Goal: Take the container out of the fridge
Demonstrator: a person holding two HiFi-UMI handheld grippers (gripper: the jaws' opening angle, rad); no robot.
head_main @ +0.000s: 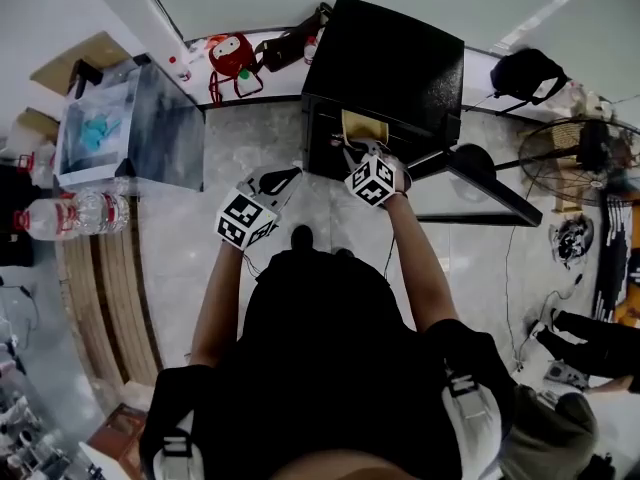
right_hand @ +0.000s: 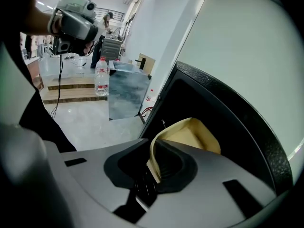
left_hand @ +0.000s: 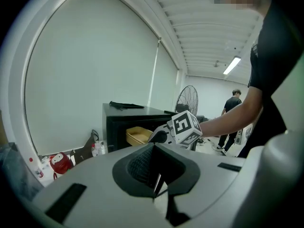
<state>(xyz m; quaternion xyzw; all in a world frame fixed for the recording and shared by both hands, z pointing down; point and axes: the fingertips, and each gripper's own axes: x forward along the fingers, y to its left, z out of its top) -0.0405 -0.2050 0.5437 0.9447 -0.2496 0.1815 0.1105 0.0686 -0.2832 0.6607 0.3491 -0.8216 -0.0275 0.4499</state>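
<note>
Pinching the near rim of the tan container (right_hand: 194,134), the right gripper (right_hand: 154,167) is clamped on its thin wall. The container sits at the mouth of the open black fridge (right_hand: 228,108). It looks like light, thin plastic that may flex, so a hold on the rim near a corner seems best. The left gripper (left_hand: 154,170) hangs to the left, jaws together and empty. The floor (head_main: 200,268) is pale and glossy, with a fan (head_main: 585,143) far right and bottles (head_main: 75,213) left.
</note>
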